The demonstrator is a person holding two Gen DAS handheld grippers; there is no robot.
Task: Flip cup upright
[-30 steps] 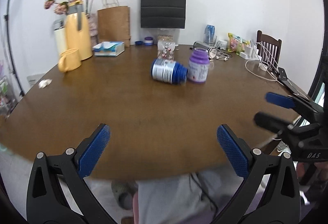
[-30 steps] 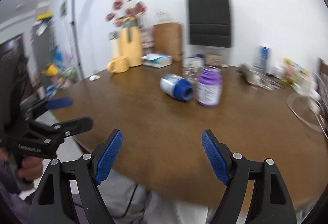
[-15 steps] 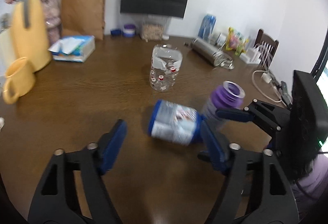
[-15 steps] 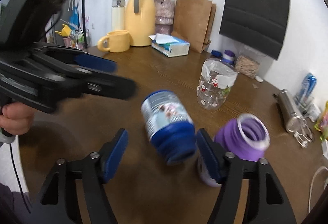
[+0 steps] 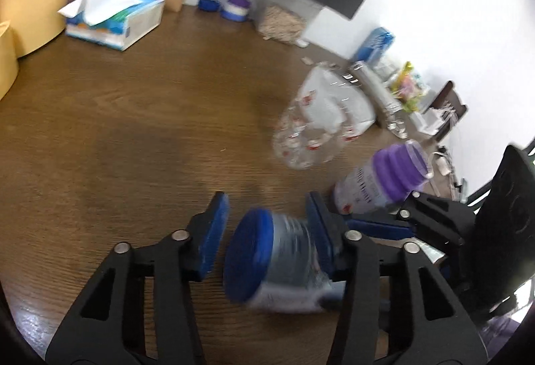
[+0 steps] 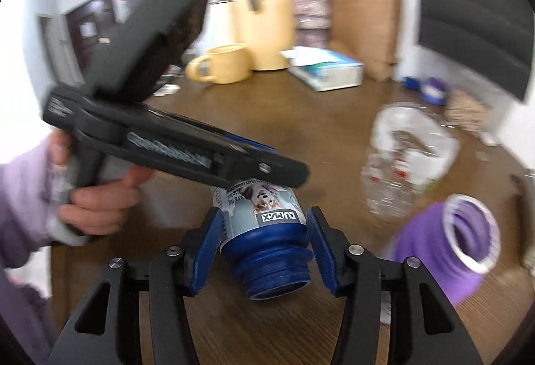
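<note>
The blue cup (image 5: 267, 258) lies on its side on the brown table (image 5: 133, 137), with a pale label and a dark blue threaded mouth (image 6: 277, 274) facing the right wrist camera. My right gripper (image 6: 264, 248) grips its shoulder, with both blue pads against the sides. My left gripper (image 5: 267, 231) straddles the cup's base end. Its right pad touches the cup, while a gap shows at its left pad (image 5: 214, 234). In the right wrist view the left gripper (image 6: 284, 171) reaches over the far end of the cup, held by a hand (image 6: 97, 201).
A purple cup (image 6: 444, 238) stands just right of the blue one, with a clear plastic bottle (image 6: 408, 151) behind it. Farther back are a tissue box (image 6: 327, 71), a yellow mug (image 6: 224, 64), a yellow jug (image 6: 264, 17) and a paper bag (image 6: 364, 24).
Both grippers moved in from the table edge to the blue cup and narrowed around it, one at each end. The cup looks blurred in the left wrist view.
</note>
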